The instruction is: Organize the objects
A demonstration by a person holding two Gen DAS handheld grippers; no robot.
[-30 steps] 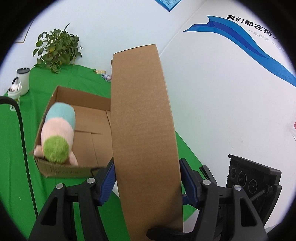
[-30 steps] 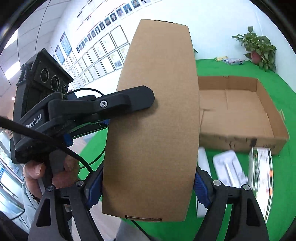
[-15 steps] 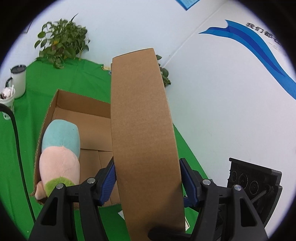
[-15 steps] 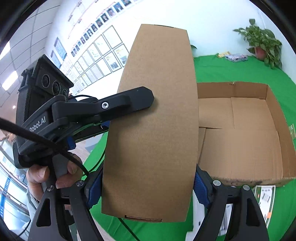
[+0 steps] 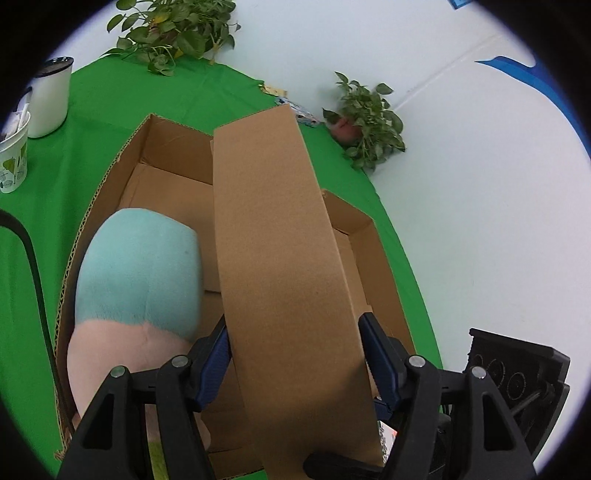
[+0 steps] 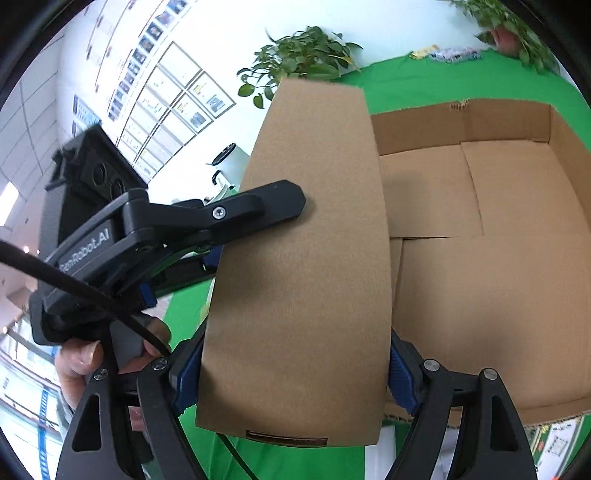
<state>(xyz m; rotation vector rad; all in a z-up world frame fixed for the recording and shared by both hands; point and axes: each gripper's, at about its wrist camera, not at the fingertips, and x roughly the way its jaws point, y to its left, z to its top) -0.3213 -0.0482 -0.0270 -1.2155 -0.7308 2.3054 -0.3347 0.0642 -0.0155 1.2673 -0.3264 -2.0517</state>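
Both grippers hold one closed brown cardboard box [image 5: 280, 266] above an open shallow cardboard tray [image 5: 173, 147] on the green table. My left gripper [image 5: 295, 354] is shut on the box's sides. My right gripper [image 6: 291, 376] is shut on the same box [image 6: 306, 258] from the other end. A plush toy [image 5: 136, 280], teal and pink, lies in the tray's left part in the left wrist view. In the right wrist view the tray's floor [image 6: 498, 258] is bare. The left gripper's body [image 6: 155, 229] and the person's hand [image 6: 85, 358] show in the right wrist view.
Potted plants [image 5: 173, 26] [image 5: 369, 118] stand at the table's far edge by the white wall. A white mug [image 5: 50, 96] and a paper cup [image 5: 13, 155] stand at the left. Flat printed packets [image 6: 554, 439] lie in front of the tray.
Both grippers have carried the box forward and tilted down over the tray. The tray and plush now fill much more of both views.
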